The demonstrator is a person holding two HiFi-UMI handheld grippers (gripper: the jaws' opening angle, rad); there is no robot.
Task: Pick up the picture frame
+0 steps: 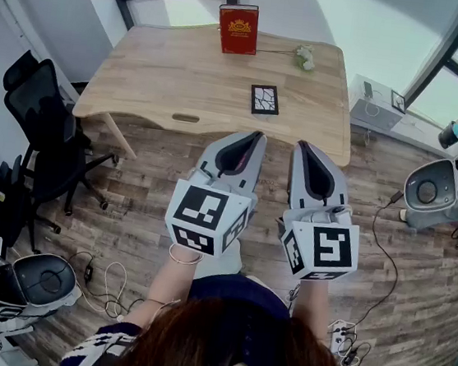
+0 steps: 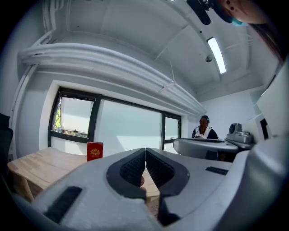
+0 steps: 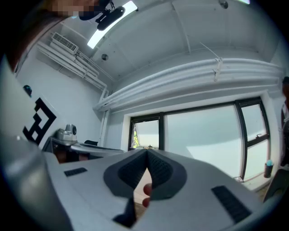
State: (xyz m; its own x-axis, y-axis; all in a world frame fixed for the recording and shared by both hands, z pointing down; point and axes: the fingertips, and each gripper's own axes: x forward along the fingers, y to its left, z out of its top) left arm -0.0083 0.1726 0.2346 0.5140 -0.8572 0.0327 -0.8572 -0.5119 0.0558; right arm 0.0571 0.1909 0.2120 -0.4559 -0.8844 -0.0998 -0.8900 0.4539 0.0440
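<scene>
A small black picture frame [image 1: 264, 99] with a white pattern lies flat on the wooden table [image 1: 143, 76], near its front edge. My left gripper [image 1: 257, 135] hovers just short of that edge, its tip below the frame and nothing between its shut jaws. Beside it on the right, my right gripper [image 1: 301, 145] is level with it, also shut and empty. In the left gripper view the left gripper [image 2: 145, 151] has its pads meeting at the tip. The right gripper view shows the right gripper [image 3: 147, 153] the same way. Neither gripper view shows the frame.
A red book [image 1: 238, 28] stands upright at the table's far edge, also seen as the red book [image 2: 95, 151]. A white flower [image 1: 305, 57] lies to its right. Black office chairs [image 1: 36, 138] stand left of the table. Floor machines [image 1: 439, 191] and cables [image 1: 105, 279] surround me.
</scene>
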